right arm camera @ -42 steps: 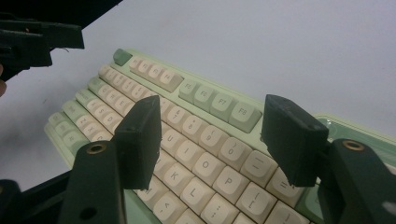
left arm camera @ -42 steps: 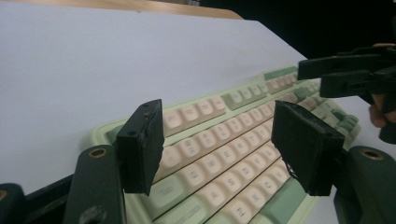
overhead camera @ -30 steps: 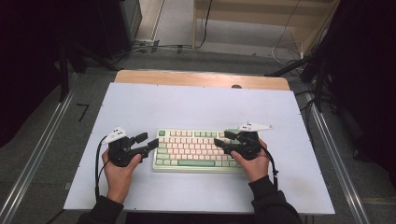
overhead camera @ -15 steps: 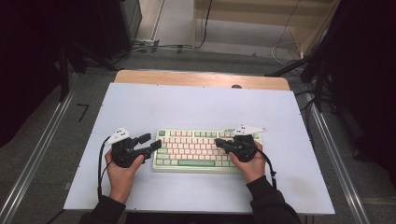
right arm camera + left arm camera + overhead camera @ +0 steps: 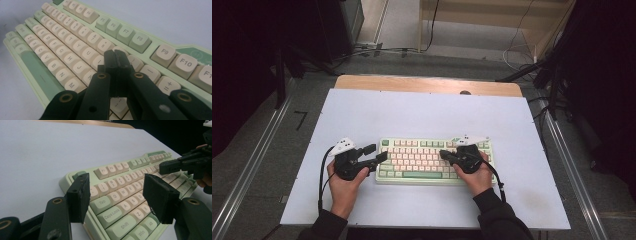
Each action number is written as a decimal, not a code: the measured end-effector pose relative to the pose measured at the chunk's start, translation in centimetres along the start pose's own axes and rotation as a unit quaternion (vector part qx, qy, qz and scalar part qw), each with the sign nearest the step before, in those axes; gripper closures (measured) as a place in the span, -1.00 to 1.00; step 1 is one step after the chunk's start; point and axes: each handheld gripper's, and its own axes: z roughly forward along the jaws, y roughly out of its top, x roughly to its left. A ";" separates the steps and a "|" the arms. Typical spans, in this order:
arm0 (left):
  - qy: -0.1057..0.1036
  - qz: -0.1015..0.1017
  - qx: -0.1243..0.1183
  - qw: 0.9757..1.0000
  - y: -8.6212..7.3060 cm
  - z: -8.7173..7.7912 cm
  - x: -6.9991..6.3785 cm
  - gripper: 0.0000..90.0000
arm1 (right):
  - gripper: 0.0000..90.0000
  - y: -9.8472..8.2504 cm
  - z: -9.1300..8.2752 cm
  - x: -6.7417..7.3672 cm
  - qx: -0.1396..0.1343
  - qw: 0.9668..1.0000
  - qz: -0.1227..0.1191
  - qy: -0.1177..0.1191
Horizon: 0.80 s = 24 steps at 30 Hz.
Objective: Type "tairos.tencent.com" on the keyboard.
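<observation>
Keyboard (image 5: 435,161) lies flat near the front middle of the white table (image 5: 422,112), long side across, its case pale green and its keys cream with green ones along the top row and bottom edge. The left gripper (image 5: 379,154) sits at the keyboard's left end, held by the left hand (image 5: 343,182); its jaws stand apart with nothing gripped. In the left gripper view the two black pads frame the keyboard's left corner, one pad (image 5: 79,196) over the table just beside the case, the other (image 5: 160,197) above the lower letter rows. The right gripper (image 5: 444,155) reaches in from the right end over the right half of the keys, the right hand (image 5: 476,175) resting at the keyboard's front right corner. Its jaws are clenched tight together on nothing. In the right gripper view their joined tip (image 5: 115,60) hovers just above the keys near I and K; whether it touches a key I cannot tell.
</observation>
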 end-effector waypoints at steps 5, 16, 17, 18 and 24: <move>-0.002 -0.001 0.003 1.000 -0.1 0.0 -0.1 -0.11 | 0.94 0.0 0.3 0.0 0.004 1.000 -0.003 -0.003; -0.006 0.004 0.009 1.000 -0.1 0.4 -0.4 -0.11 | 0.20 0.5 -2.6 -0.6 -0.075 0.997 0.034 0.008; -0.009 0.005 0.011 1.000 -0.1 0.5 -0.5 -0.11 | 0.10 0.4 -2.8 -0.8 -0.082 0.996 0.040 0.003; -0.009 0.005 0.012 1.000 -0.2 0.6 -0.6 -0.11 | 0.02 0.3 -3.0 -1.0 -0.086 0.995 0.046 -0.002; -0.028 0.019 0.016 0.999 -0.1 1.2 -1.4 0.27 | -0.21 -0.6 -3.7 -2.4 -0.086 0.993 0.076 -0.022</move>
